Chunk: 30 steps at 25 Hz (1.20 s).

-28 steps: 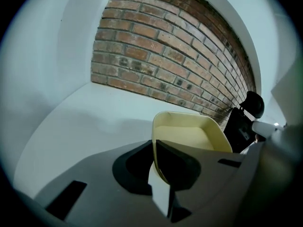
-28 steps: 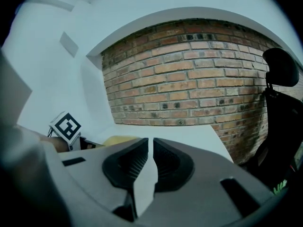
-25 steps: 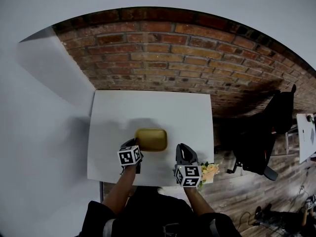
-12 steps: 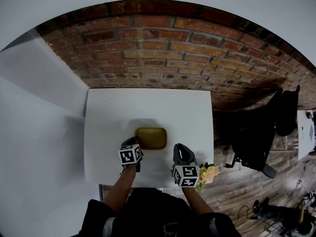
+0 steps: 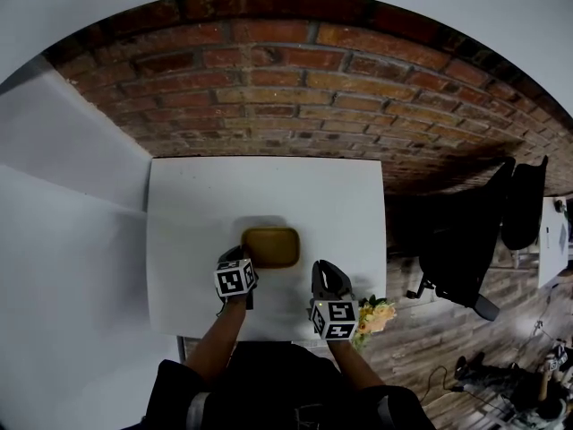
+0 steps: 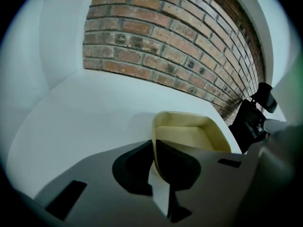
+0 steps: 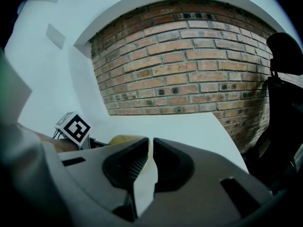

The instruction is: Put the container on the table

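Head view: one yellow container (image 5: 270,247) sits mid-table (image 5: 188,204), with the left gripper (image 5: 243,258) at its near-left corner and the right gripper (image 5: 323,274) just beside it, apart.

Left gripper view: the jaws pinch the container's near wall. This looks like the set-down step. Next, those jaws need to part and back away.

Right gripper view: the jaws are almost touching, with nothing between them.

Count: one container, one table, two grippers.

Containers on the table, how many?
1. The yellow container sits near the white table's front edge, with its rim gripped by the left tool. None appears hidden.
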Each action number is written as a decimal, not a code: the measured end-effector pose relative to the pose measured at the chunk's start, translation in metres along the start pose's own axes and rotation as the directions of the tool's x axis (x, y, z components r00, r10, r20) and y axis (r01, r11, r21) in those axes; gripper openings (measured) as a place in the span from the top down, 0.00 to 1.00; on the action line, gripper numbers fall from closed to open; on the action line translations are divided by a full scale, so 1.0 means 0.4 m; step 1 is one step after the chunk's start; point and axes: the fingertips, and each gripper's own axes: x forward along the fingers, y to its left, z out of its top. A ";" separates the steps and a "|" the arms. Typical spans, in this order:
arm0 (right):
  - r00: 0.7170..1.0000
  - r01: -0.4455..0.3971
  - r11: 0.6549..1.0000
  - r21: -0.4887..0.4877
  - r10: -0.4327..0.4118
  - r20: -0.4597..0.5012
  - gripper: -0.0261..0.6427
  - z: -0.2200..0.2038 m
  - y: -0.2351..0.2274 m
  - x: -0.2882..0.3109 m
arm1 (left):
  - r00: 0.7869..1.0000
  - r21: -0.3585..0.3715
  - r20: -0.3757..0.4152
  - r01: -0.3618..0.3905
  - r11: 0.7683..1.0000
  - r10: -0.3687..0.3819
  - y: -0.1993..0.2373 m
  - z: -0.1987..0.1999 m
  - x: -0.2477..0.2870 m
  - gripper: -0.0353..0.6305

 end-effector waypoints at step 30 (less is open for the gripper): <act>0.998 -0.048 0.999 0.004 0.048 0.044 0.92 0.002 0.051 -0.062 | 0.974 0.184 0.225 -0.065 0.981 0.023 -0.031 0.073 -0.166 0.90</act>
